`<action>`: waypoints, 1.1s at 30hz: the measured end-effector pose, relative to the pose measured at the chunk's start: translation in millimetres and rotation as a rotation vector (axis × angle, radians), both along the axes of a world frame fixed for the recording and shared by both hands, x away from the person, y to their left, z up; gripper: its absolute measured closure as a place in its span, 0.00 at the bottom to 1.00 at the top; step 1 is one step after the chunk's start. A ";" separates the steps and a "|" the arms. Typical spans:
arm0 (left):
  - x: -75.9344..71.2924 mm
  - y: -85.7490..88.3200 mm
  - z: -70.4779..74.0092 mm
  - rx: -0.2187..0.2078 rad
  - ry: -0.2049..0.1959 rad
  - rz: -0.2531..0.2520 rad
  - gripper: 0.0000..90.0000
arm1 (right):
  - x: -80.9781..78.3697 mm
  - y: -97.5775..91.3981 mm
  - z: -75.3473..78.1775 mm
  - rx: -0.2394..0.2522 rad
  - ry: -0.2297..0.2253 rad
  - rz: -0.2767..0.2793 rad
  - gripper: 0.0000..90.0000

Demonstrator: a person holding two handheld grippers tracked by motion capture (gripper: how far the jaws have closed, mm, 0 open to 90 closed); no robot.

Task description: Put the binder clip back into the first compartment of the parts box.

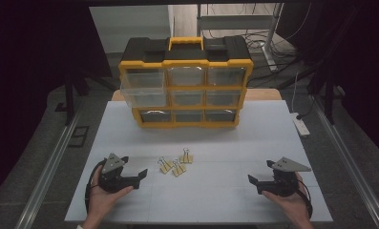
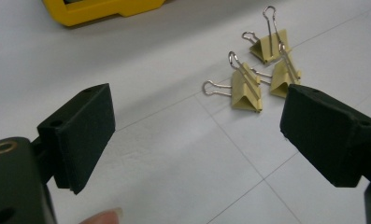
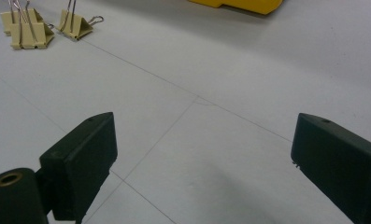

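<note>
Claws (image 1: 134, 168) (image 1: 262, 174) spread; 3 binder clips (image 1: 175, 164) between.

Bare table (image 1: 215, 191) between both tools; binder clips (image 1: 175, 164) and drawer cabinet (image 1: 186, 89) stand beyond

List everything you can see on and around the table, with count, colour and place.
organiser: one, yellow and black, nine clear drawers, far middle of table; upper-left drawer pulled out
clips: three, pale yellow with silver handles, loose near middle of table, in front of organiser
table: one, white
power strip: one, white, floor beside the table's right edge
cables: several, dark, floor behind organiser
left tongs: black, open, near left of table, held by hand
right tongs: black, open, near right
</note>
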State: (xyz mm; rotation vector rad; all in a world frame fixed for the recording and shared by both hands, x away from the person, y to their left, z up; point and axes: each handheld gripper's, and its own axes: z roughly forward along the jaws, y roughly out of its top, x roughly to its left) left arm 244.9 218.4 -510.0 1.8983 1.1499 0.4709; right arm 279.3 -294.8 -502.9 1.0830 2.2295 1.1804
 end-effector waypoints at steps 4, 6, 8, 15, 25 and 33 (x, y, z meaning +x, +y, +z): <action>1.2 -0.6 -0.8 0.006 0.005 -0.001 0.12 | 1.1 -3.3 -0.7 0.013 0.004 -0.010 0.09; 0.7 -1.1 -0.6 0.006 0.006 -0.004 0.12 | 2.0 -4.4 -1.8 0.017 0.010 -0.011 0.09; -0.2 -1.4 -0.2 0.003 0.004 -0.009 0.12 | 2.4 -4.4 -2.4 0.011 0.011 -0.015 0.10; -1.4 -0.1 -1.4 -0.009 0.007 -0.010 0.12 | 3.4 -1.7 -3.5 0.007 0.023 -0.011 0.11; -2.0 2.1 -0.1 -0.031 -0.004 -0.012 0.11 | 5.9 -3.1 -5.8 0.013 0.032 -0.008 0.11; -1.4 2.7 0.2 -0.039 -0.005 -0.017 0.11 | 6.2 -3.3 -5.9 0.003 0.037 -0.017 0.11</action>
